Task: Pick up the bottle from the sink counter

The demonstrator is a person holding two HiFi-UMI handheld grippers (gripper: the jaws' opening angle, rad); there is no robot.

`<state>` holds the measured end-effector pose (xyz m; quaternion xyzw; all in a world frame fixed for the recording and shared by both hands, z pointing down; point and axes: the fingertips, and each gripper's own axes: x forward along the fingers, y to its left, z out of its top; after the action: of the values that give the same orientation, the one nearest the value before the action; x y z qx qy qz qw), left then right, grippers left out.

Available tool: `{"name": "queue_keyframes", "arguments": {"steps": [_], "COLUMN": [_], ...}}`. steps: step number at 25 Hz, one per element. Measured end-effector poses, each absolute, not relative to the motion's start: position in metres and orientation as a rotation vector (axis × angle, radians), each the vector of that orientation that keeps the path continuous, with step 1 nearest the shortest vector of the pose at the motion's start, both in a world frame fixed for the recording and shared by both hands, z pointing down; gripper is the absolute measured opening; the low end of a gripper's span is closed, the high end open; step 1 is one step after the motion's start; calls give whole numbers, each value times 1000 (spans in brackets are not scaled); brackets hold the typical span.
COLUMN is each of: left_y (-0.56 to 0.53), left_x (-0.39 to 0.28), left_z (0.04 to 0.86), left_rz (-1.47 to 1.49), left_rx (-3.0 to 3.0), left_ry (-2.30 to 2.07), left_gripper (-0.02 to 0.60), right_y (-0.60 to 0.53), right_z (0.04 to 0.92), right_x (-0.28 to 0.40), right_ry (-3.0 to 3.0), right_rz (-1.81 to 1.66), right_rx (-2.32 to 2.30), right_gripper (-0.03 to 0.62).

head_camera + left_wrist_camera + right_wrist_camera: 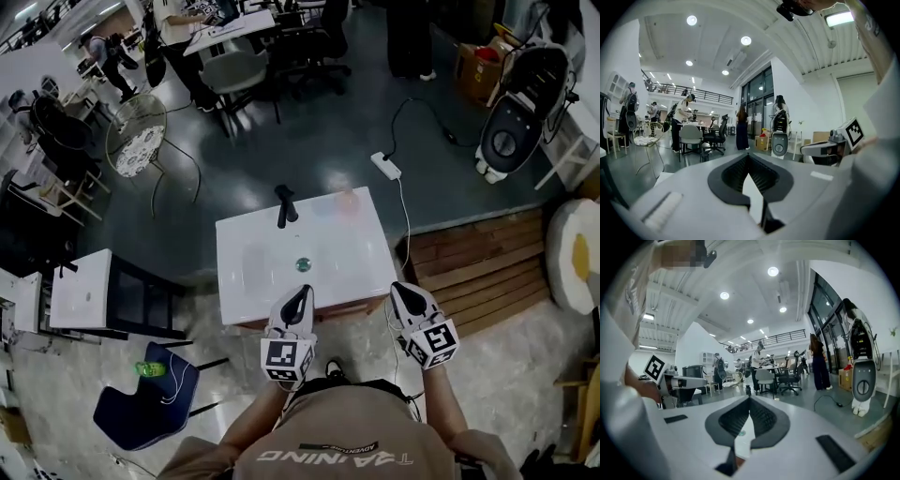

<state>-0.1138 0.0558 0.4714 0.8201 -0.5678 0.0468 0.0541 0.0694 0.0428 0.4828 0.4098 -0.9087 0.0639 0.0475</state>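
Both closed, ribbed-black left tongs [300,293] and right tongs [404,293]; glossy white counter [267,258]

On the worktop [253,281], a faucet [284,204] is set at the far edge, a drain [303,264] near the middle, the bottle [347,200] at the far right corner. A power strip [385,165] is laid on the floor [328,122] beyond.
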Motion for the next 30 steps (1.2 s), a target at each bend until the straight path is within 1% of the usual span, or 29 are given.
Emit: {"name": "queue_keyframes", "arguments": {"steps": [4, 7, 15, 24, 30], "left_y": [21, 2, -60, -132, -168], "left_x": [-126, -123, -98, -75, -59], "left_z": [480, 481, 486, 478, 522], "left_rz": [113, 54, 121, 165, 280], "left_rx": [2497, 2517, 2545, 2512, 2481], "left_ry": [-1669, -1609, -1604, -1672, -1657], "left_gripper": [8, 8, 8, 8, 8], "right_y": [22, 10, -53, -141, -174], "right_z": [483, 488, 491, 488, 509], "right_x": [55, 53, 61, 57, 53], "right_ry": [-2750, -2700, -2756, -2857, -2860], "right_rz": [212, 166, 166, 179, 246], "right_rx": [1310, 1290, 1274, 1057, 954], "right_gripper": [8, 8, 8, 8, 8]}}
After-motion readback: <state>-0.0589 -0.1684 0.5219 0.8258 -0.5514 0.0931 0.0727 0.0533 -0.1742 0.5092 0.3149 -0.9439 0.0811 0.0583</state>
